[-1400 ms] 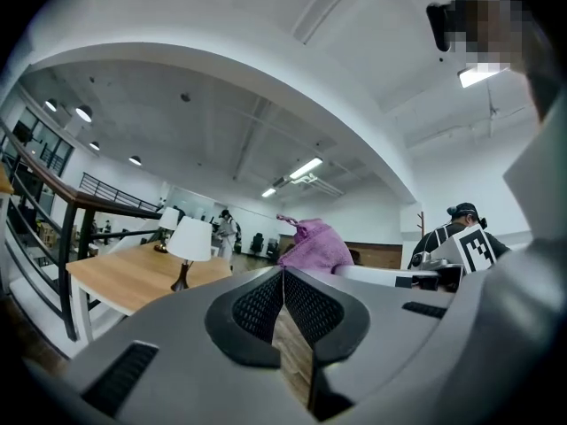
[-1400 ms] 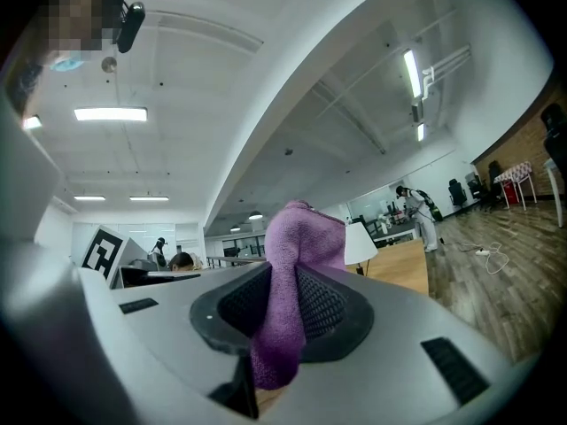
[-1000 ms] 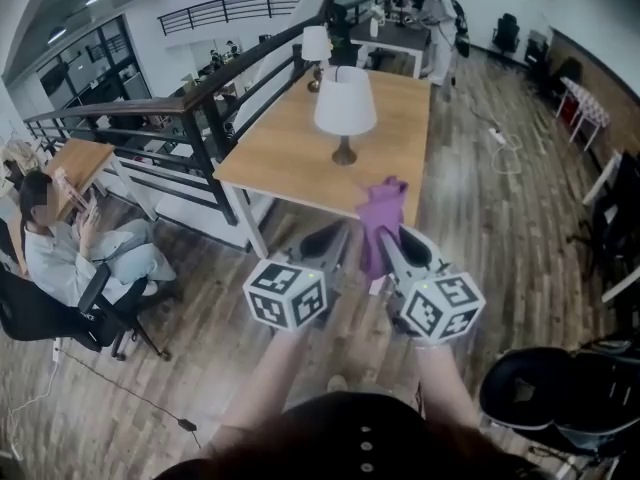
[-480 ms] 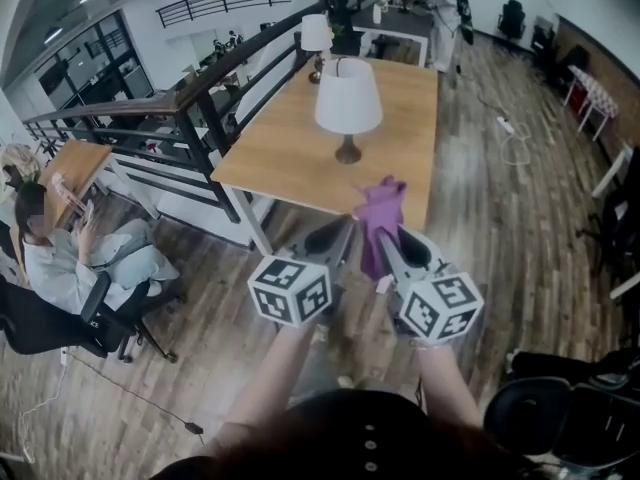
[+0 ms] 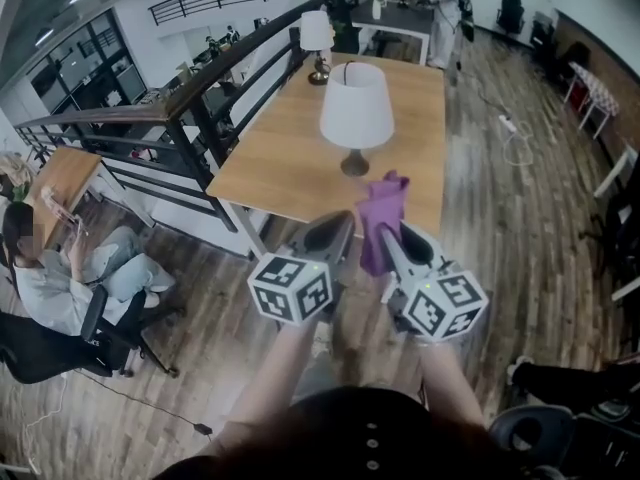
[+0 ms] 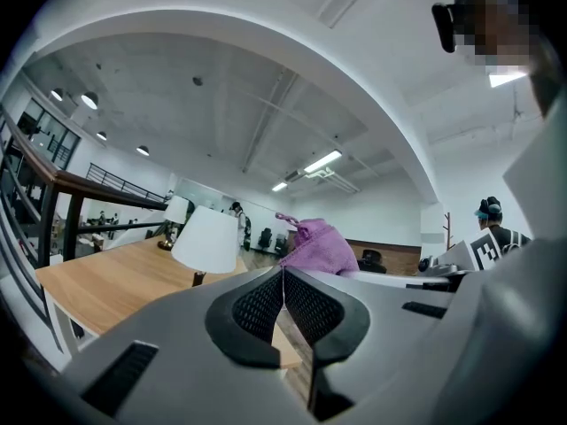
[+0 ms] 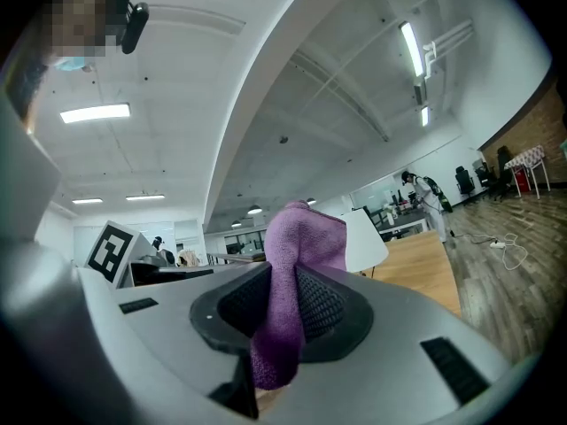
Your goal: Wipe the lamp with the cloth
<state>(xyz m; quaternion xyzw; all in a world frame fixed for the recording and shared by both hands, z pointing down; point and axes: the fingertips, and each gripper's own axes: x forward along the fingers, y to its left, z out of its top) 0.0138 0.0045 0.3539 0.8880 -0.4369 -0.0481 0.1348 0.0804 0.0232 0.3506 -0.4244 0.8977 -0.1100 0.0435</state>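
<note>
- The floor (image 5: 500, 218) is laid in long wood-grain planks, brown and grey in streaks
- A long rectangular table (image 5: 280, 158) with a smooth pale wooden top stands on thin white legs, one long side running beside a dark metal railing (image 5: 190, 103) of square posts and flat rails
- On an office chair to the left of the railing sits a person (image 5: 60, 283), well away from the table
- The lamp (image 5: 357, 113) stands upright on the table towards its near end: a plain white shade, a cone with the tip cut off, on a short dark stem and a round foot
- A second, smaller lamp (image 5: 317, 33) of the same shape stands at the far end of the table
- The left gripper (image 5: 338, 226), matt grey plastic with a cube of black-and-white squares at its back, has its two ribbed black pads pressed flat together with nothing between them
- The right gripper (image 5: 386, 236), built alike, is clamped tight on the cloth (image 5: 381, 213)
- That cloth is purple and fuzzy like microfibre, bunched into a soft fold that rises above the pads and hangs out below them; it is held in the air in front of the table's near edge, close to the lamp but clear of it
</note>
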